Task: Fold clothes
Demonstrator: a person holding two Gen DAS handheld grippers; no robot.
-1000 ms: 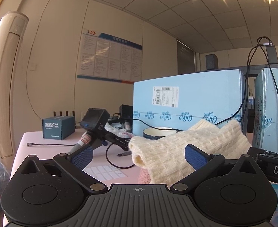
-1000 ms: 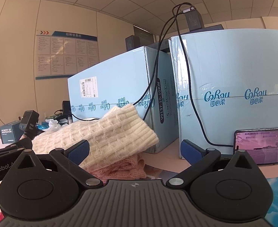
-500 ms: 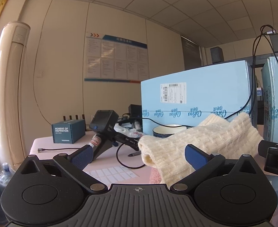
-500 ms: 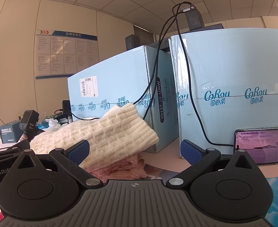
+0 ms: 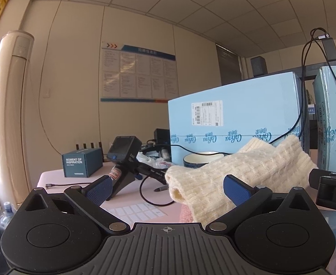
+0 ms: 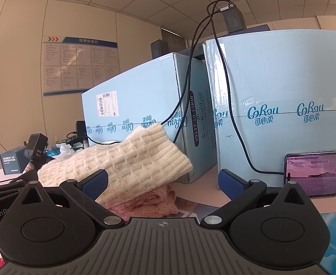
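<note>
A folded cream knit sweater (image 5: 234, 171) lies on top of a pink knit garment (image 5: 187, 213) on the table. In the right wrist view the cream sweater (image 6: 126, 162) rests over the pink garment (image 6: 145, 202). My left gripper (image 5: 168, 190) is open and empty, its right finger in front of the sweater's near edge. My right gripper (image 6: 162, 182) is open and empty, its left finger in front of the sweater. Neither gripper holds cloth.
Two large light-blue cartons (image 6: 145, 105) (image 6: 282, 105) stand behind the clothes, with black cables hanging down. A phone (image 6: 316, 174) leans at the right. A bowl (image 5: 202, 159), a handheld device (image 5: 124, 158), a small teal box (image 5: 82, 162) and a pen sit on the pink table (image 5: 126, 188).
The left gripper's view has shifted slightly, so the sweater sits a little further right and lower. The right gripper has hardly moved. Both stay open.
</note>
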